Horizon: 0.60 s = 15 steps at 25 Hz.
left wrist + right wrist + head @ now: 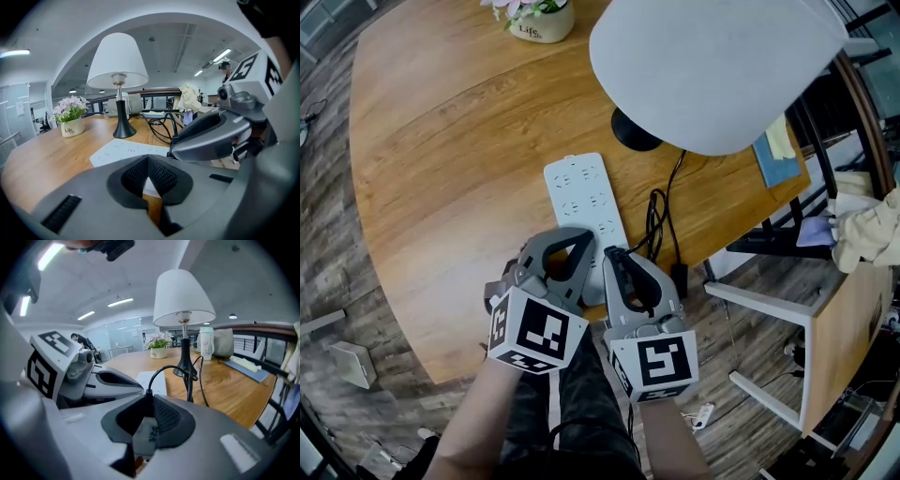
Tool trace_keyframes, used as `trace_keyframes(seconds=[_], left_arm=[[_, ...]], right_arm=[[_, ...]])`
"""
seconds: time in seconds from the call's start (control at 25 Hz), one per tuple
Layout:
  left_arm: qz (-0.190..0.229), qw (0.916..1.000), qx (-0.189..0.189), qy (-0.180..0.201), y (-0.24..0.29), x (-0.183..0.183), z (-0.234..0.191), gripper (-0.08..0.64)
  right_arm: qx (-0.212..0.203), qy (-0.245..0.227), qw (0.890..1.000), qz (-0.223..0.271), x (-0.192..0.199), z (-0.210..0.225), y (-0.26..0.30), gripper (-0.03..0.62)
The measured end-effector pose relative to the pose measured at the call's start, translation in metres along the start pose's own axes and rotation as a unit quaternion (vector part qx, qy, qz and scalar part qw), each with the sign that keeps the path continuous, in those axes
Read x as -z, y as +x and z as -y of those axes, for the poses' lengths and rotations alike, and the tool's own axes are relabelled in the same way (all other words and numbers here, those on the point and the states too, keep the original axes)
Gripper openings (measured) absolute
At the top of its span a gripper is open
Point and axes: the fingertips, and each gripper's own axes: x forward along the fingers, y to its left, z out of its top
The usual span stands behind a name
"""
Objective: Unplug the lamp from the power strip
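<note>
White power strip (pixel 581 192) on bench (pixel 441 141), lamp (pixel 712 66) at 1 o'clock. My right claw (pixel 613 253) clamps the plug (pixel 146 432); my left claw (pixel 572 234), closed, sits at 9 o'clock beside it.

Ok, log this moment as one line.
left hand-held gripper: shut, at near end of white plastic power strip | right hand-held gripper: shut on black-corded lamp plug | plug out: cannot tell

- An open-plan office is indicated: strip lights (pixel 119 302) are mounted on a bare grey ceiling (pixel 178 42).
- Glass partitions (pixel 123 350) are seen along the far side, and a railing (pixel 262 329) is seen nearby.
- A round wooden table (pixel 441 141) is set on grey wood-look flooring (pixel 328 272), with a white-framed desk (pixel 848 328) beside it.
</note>
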Motion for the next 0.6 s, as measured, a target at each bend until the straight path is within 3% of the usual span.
trace_keyframes(seconds=[0.12, 0.2, 0.28, 0.36, 0.44, 0.52, 0.6], left_arm=[[0.001, 1.0000, -0.003, 0.000, 0.000, -0.001, 0.000, -0.006], [0.003, 1.0000, -0.002, -0.001, 0.000, -0.001, 0.000, -0.006], [0.005, 1.0000, 0.001, -0.003, 0.000, 0.000, 0.000, -0.006], [0.006, 1.0000, 0.001, -0.003, 0.001, 0.000, 0.000, -0.006], [0.006, 1.0000, 0.001, -0.003, 0.001, 0.000, 0.001, -0.006], [0.005, 1.0000, 0.001, -0.003, 0.001, 0.000, 0.001, -0.006], [0.006, 1.0000, 0.000, -0.004, 0.001, -0.001, 0.000, -0.006]], right_arm=[[0.026, -0.102, 0.994, -0.015, -0.004, -0.008, 0.001, 0.065], [0.034, -0.136, 0.990, -0.015, -0.004, -0.012, 0.001, 0.066], [0.023, -0.091, 0.996, 0.002, -0.004, -0.010, 0.001, 0.066], [0.005, 0.001, 1.000, 0.013, -0.002, -0.001, 0.000, 0.066], [0.003, 0.030, 1.000, 0.011, -0.001, 0.003, 0.000, 0.064], [0.020, -0.038, 0.999, -0.003, -0.004, -0.003, 0.001, 0.064], [0.040, -0.122, 0.991, -0.021, -0.005, -0.010, 0.001, 0.064]])
